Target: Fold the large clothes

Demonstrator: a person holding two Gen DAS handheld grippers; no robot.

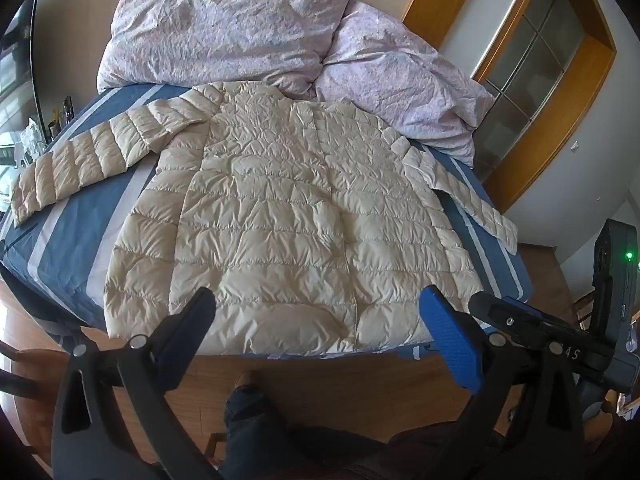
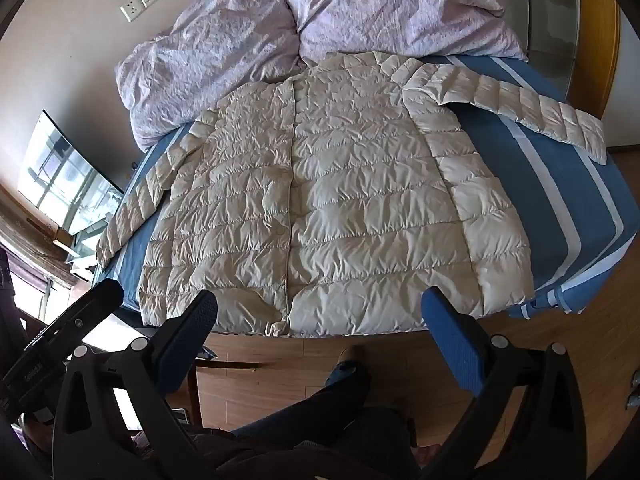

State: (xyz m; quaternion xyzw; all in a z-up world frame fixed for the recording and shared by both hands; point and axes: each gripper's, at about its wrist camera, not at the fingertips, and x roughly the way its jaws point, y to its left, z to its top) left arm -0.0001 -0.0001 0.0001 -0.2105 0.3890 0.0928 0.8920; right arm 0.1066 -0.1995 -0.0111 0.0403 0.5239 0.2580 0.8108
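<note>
So there's a cream puffer jacket (image 1: pixel 288 216) spread out flat on a bed with a blue striped sheet (image 1: pixel 76 236), front side up, the closure running down the middle, both sleeves stretched out sideways. The one sleeve (image 1: pixel 80 160) lies across the blue stripes toward the bed's edge, and the other sleeve (image 1: pixel 468 200) reaches the opposite edge and hangs slightly over it. The jacket's hem sits right along the near edge of the bed. Behind the collar there's a bunched-up lilac duvet (image 1: pixel 224 28), touching the jacket's top. The left gripper (image 1: pixel 316 320) hangs over the hem with its jaws spread wide apart, nothing between them, not touching the fabric. Same deal with the right gripper (image 2: pixel 320 320): jaws wide apart, empty, up above the hem. Below both you can see the person's legs (image 2: pixel 340 408) in dark trousers over a wooden floor (image 2: pixel 560 344).
</note>
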